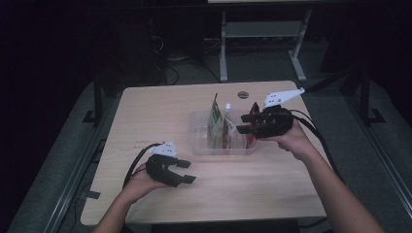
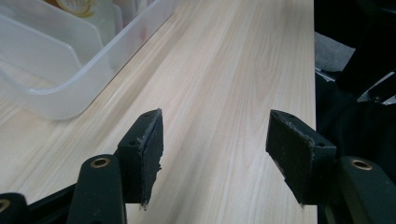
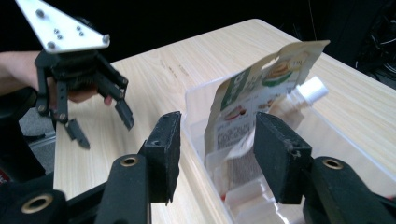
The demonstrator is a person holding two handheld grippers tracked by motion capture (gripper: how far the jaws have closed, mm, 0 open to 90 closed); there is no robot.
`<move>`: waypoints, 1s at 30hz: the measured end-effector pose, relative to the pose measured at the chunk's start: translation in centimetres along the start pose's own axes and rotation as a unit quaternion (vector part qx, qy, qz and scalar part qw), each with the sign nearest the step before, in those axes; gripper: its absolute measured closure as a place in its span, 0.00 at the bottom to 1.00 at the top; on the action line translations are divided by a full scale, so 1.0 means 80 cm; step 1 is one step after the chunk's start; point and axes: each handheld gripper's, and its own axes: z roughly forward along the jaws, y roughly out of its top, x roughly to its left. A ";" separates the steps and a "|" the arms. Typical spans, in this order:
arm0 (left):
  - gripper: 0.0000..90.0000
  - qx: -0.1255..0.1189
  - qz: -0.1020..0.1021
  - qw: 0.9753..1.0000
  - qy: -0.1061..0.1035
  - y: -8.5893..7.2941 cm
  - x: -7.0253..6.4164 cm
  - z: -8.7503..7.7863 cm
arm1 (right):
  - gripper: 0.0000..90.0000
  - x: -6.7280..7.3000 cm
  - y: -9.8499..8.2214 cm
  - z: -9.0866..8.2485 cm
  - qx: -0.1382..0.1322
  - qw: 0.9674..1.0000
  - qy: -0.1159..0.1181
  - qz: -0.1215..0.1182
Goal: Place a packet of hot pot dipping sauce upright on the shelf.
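Clear plastic bin [image 1: 197, 131] sits on the tabletop [image 1: 160, 111], right of centre, toward the far half. Inside it: a tall printed pouch [image 1: 215, 119] with green and cream artwork standing upright on edge, a spouted pouch [image 1: 228, 127] with a white cap just beside it, leaning, and something red [image 1: 250, 140] at the bin's right end, mostly hidden by the gripper. In the right gripper view the printed pouch [image 3: 247, 100] stands inside the bin [image 3: 196, 100] near its end wall, with the spouted pouch [image 3: 299, 98] behind it; white dividers visible low in the bin. Right gripper [image 1: 248, 121] hangs over the right end of the bin, jaws pointing left toward the pouches. Jaws parted, nothing pinched between them; from its own camera the pouch edge lines up with the gap but the pads don't press on it [image 3: 217, 154]. Left gripper [image 1: 187, 171] well apart from the bin, low over the near-left tabletop, held in the person's left hand [image 1: 141, 182]. Its jaws stand open with bare wood between them [image 2: 215, 149]; the bin's corner [image 2: 60, 100] shows up and to the left in that view. The left gripper also shows far off in the right gripper view [image 3: 100, 123], jaws spread, empty.
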 end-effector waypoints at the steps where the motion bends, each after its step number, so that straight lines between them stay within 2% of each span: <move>1: 0.40 0.001 0.000 1.000 0.001 -0.001 0.000 -0.001 | 0.55 0.001 -0.003 -0.003 0.002 1.000 -0.002 -0.002; 6: 0.40 0.003 -0.004 1.000 0.011 -0.005 0.001 -0.009 | 0.53 0.009 -0.018 -0.019 0.011 1.000 -0.008 -0.006; 13: 0.40 0.002 -0.019 1.000 0.024 -0.018 0.003 -0.023 | 0.51 0.022 -0.043 -0.038 0.014 1.000 -0.023 -0.005; 19: 0.38 0.005 -0.021 0.999 0.040 -0.030 0.003 -0.035 | 0.47 0.029 -0.070 -0.048 0.023 0.999 -0.036 -0.012; 23: 0.37 0.010 -0.029 0.998 0.048 -0.041 0.005 -0.042 | 0.47 0.028 -0.094 -0.052 0.040 0.998 -0.043 -0.004; 30: 0.36 0.031 -0.032 0.997 0.065 -0.056 0.009 -0.049 | 0.45 0.027 -0.133 -0.054 0.061 0.996 -0.057 0.010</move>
